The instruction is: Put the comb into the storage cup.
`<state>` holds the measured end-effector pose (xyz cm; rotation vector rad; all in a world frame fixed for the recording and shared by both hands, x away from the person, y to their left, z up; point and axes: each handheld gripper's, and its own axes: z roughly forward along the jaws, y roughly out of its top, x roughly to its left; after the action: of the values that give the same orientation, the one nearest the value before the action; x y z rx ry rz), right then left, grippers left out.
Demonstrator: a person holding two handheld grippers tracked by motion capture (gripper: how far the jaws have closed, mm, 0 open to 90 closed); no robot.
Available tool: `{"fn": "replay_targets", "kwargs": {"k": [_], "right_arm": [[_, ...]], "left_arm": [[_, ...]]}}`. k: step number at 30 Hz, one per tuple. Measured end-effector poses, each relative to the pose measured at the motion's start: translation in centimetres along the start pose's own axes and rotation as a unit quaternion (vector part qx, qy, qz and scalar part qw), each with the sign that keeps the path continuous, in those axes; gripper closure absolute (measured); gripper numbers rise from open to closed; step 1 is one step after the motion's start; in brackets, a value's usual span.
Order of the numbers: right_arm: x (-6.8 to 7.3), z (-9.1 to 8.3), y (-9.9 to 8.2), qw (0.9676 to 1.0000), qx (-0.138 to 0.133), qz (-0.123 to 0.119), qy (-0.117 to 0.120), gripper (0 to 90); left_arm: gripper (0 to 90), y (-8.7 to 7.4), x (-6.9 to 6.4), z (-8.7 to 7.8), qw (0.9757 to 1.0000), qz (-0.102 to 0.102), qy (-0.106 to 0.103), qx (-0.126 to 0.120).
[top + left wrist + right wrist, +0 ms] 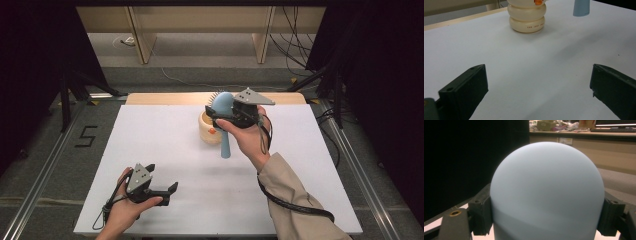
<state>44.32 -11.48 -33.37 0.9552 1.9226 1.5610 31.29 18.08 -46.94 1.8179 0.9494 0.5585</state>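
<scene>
Over the white table, high view: right gripper (226,114) clamps the pale blue plastic hairbrush (224,131) above the cream ribbed ceramic pot (206,131); contents hidden.
Left gripper view: left gripper (537,87) jaws wide, nothing between; pot (527,18) stands ahead.
Right gripper view: jaws press both sides of the brush head (547,192).

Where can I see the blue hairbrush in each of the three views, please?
High view: the hairbrush is right of centre, held by the right gripper beside the cream holder.
Left gripper view: its handle tip hangs at the top, right of the holder.
Right gripper view: its head sits between the jaws.
Shared landmark: the white table.
</scene>
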Motion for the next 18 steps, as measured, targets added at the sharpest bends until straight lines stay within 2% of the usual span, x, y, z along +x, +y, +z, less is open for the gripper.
{"fn": "replay_targets", "kwargs": {"k": [18], "right_arm": [[-1.4, 0.2, 1.2, 0.9995, -0.021, 0.002, -0.022, 20.5]], "left_arm": [[1.5, 0.0, 0.1, 0.0, 1.0000, 0.000, -0.002, -0.003]]}}
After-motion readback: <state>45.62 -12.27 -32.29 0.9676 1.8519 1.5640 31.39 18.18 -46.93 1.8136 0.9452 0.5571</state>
